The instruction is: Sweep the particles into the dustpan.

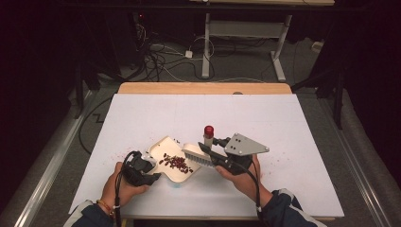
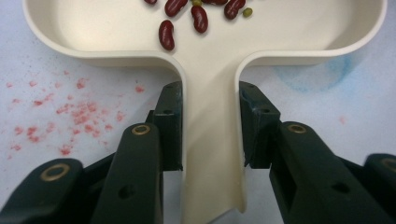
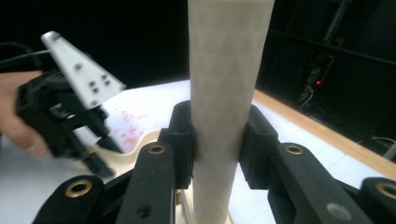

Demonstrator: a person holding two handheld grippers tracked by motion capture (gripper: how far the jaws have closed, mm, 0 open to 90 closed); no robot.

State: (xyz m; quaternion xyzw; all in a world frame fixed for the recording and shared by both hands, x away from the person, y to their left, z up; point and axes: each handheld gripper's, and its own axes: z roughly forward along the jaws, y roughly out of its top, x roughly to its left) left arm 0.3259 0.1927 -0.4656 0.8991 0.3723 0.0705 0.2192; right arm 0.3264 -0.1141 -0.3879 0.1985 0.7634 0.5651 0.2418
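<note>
Near the front edge of the table (image 1: pixel 142 113), the left gripper (image 1: pixel 142 171) is clenched on the dustpan's handle; its own view has both jaws pressed against the handle's sides. The dustpan (image 1: pixel 176 161) lies flat on the white top with red beans (image 1: pixel 176 162) in its tray, and a few green ones show among them in the left gripper view. The right gripper (image 1: pixel 213 153) is clamped on the brush (image 1: pixel 198 153), its jaws pinching the pale handle (image 3: pixel 229 93), whose red tip (image 1: pixel 208 129) stands up. The bristles sit at the pan's right rim. Sweeping looks like the step in hand, and most beans seem already gathered. A few dark specks lie just beyond the pan's far rim, so the next move likely calls for drawing the brush over them toward the pan mouth while the left hand keeps the pan flat and steady.
</note>
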